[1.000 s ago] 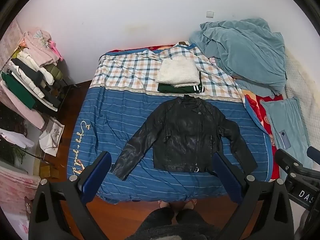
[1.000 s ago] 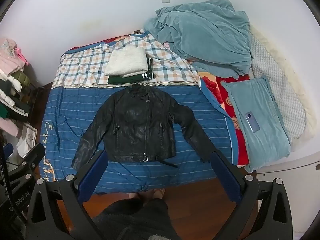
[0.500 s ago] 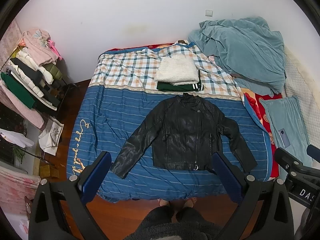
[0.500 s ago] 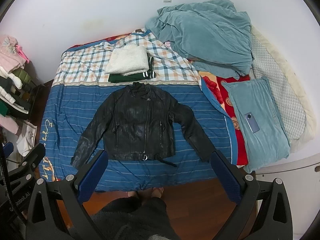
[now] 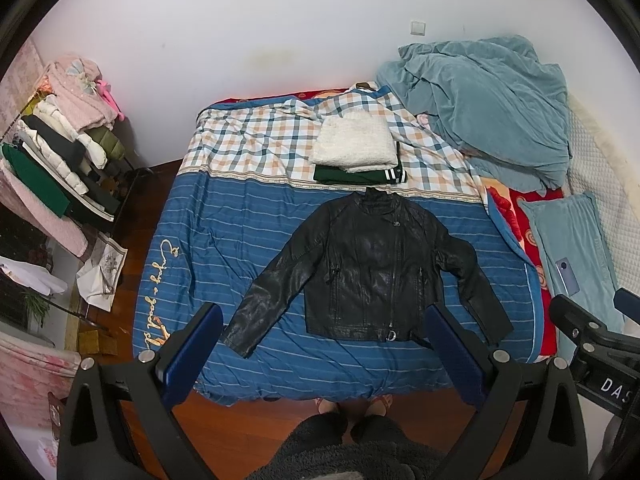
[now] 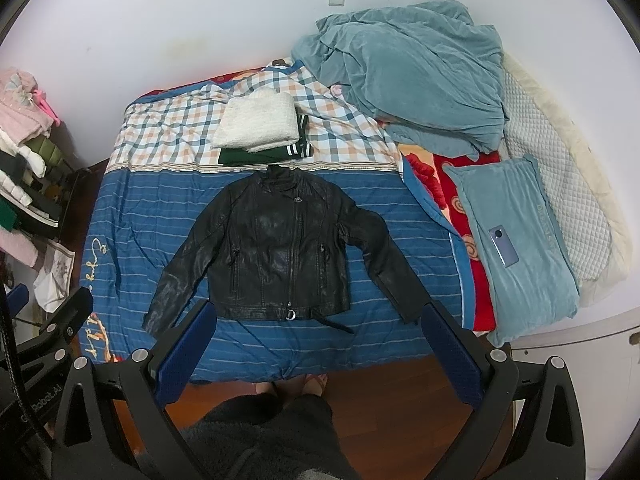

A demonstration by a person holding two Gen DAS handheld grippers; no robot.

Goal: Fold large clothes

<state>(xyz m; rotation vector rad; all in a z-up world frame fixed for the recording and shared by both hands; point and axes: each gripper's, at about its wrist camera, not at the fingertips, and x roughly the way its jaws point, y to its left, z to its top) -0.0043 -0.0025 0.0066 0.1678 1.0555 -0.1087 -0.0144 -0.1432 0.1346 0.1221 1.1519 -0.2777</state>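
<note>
A black leather jacket lies flat and face up on the blue striped bedspread, sleeves spread out to both sides. It also shows in the right wrist view. My left gripper is open and empty, held high above the bed's near edge. My right gripper is open and empty, also high above the near edge. Both grippers are well apart from the jacket.
A folded white fleece on a folded green garment lies behind the jacket collar. A heaped teal blanket and a teal pillow with a phone are at the right. A clothes rack stands at the left.
Both views have shifted slightly, the bed and jacket sitting a little lower and nearer in frame. The jacket has not moved on the bed. Both grippers stay open.
</note>
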